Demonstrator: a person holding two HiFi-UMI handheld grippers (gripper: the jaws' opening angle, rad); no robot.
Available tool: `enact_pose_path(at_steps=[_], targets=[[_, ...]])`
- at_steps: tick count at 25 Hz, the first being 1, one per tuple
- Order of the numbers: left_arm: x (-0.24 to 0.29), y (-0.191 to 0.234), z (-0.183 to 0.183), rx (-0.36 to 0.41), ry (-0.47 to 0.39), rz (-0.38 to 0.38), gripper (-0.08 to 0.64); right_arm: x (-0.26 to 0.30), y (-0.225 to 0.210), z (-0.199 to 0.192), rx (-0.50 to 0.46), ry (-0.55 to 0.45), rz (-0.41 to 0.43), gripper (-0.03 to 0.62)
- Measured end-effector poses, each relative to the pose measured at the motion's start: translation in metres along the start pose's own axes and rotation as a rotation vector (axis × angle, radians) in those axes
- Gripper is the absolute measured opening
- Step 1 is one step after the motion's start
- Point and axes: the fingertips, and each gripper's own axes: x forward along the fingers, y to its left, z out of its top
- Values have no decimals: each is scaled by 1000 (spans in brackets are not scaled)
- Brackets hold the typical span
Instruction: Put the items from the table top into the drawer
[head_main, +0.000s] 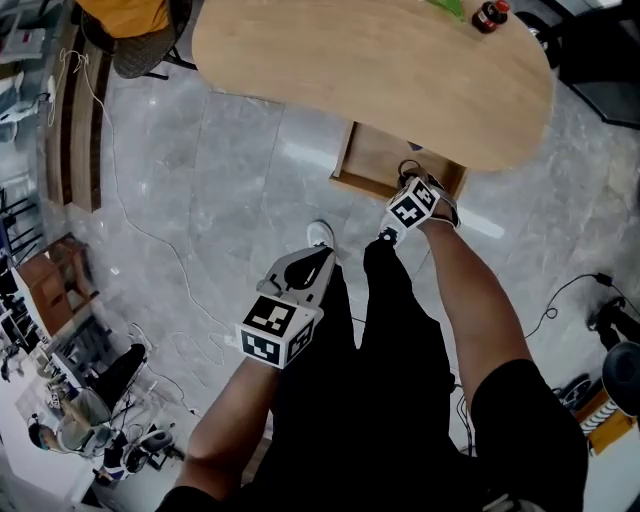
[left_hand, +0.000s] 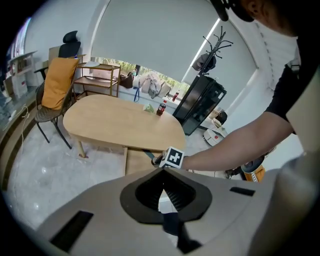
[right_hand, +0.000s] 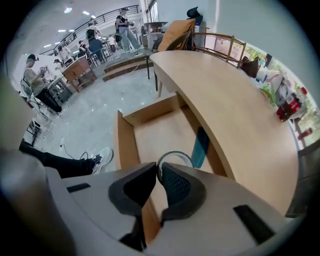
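Under the table (head_main: 380, 70), right gripper (right_hand: 157, 169) is clamped on the open drawer's (head_main: 368, 160) front panel. Left gripper (head_main: 316, 258) hangs closed, empty. Bottle (head_main: 490, 15) stands at the tabletop's far edge. Best pull straight and level, clearing the overhang.

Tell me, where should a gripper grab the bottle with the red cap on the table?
Grip the bottle round its dark body, below the cap, coming level from the side. It stands upright on the table, so its narrow round sides probably suit two jaws better than the top.
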Motion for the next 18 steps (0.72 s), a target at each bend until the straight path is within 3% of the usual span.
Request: enact_pose_path(at_steps=[9,14,16,18], targets=[[21,25,-37,-83,31,13,0,69,-1,17,-169,52,-11,32],[20,31,-33,-81,19,20,0,75,-3,14,-176,80,-10,34],[17,32,-27,-77,10,22,0,67,-3,14,-168,84,-17,77],[12,31,-22,-67,5,23,0,55,-1,13,-161,83,-17,77]])
